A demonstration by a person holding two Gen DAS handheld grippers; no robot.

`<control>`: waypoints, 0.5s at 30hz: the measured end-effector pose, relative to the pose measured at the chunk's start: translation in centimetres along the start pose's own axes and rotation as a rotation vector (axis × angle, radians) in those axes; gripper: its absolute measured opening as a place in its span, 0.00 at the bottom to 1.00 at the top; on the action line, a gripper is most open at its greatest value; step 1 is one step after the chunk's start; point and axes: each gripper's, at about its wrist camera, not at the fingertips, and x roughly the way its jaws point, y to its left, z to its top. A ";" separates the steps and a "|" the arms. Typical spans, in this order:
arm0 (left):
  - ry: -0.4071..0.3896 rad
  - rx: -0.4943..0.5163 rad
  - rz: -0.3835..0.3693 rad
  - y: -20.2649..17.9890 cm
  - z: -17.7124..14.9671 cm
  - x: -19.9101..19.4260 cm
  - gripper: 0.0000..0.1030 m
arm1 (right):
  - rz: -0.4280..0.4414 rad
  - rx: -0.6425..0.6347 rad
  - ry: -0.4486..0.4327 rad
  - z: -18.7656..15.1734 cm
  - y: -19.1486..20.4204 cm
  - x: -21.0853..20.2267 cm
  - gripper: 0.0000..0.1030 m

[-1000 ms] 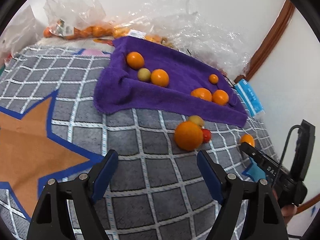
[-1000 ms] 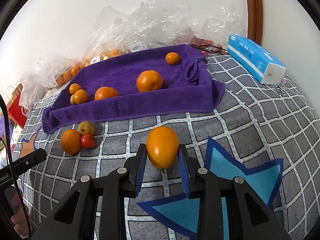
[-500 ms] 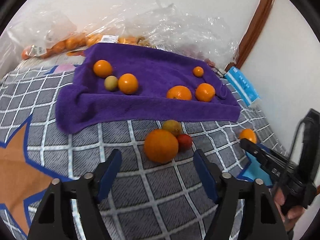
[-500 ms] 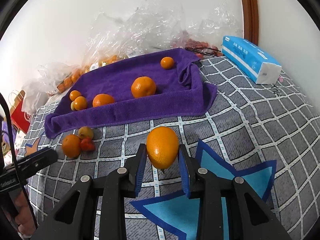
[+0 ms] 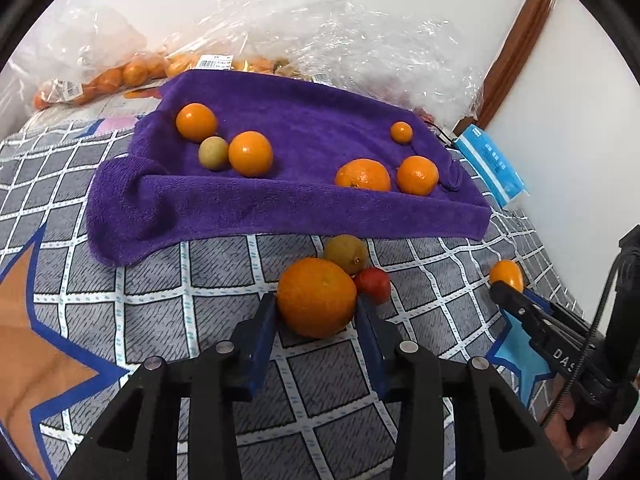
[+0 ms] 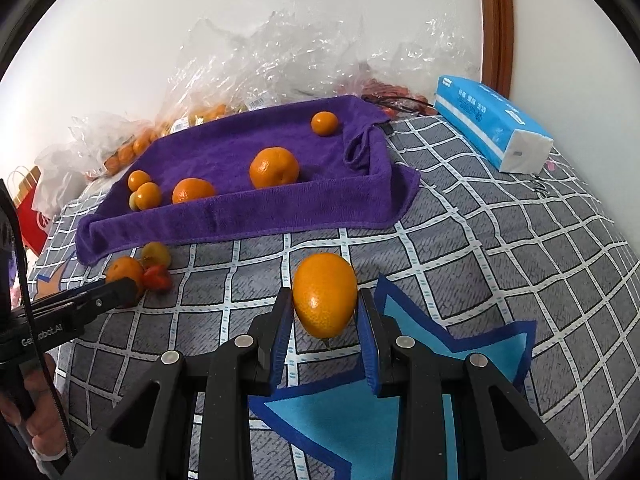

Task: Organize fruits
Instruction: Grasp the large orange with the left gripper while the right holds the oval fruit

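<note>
A purple towel [image 5: 280,204] lies on the grey checked cover with several oranges and a small yellow-green fruit [image 5: 213,153] on it. In front of it lie a large orange [image 5: 317,298], a yellowish fruit [image 5: 346,254] and a small red fruit [image 5: 373,285]. My left gripper [image 5: 316,316] has its jaws close on both sides of the large orange, which rests on the cover. My right gripper [image 6: 325,316] is shut on an oval orange [image 6: 325,295] and holds it above the cover, in front of the towel [image 6: 256,216].
Clear plastic bags [image 5: 352,44] with more oranges lie behind the towel along the wall. A blue tissue pack [image 6: 492,124] lies at the right by the wooden door frame. A red paper bag [image 6: 30,216] stands at the far left.
My left gripper has moved forward to the large orange and its jaws have narrowed around it. My right gripper has kept hold of the oval orange and lifted it slightly.
</note>
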 end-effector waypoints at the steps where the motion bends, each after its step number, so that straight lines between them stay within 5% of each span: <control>1: -0.002 -0.001 -0.001 0.1 0.0 -0.2 0.36 | 0.002 -0.001 0.001 0.1 0.1 0.0 0.31; 15: -0.057 -0.024 0.048 1.3 0.9 -3.5 0.36 | 0.009 -0.021 -0.021 1.8 2.5 -0.7 0.31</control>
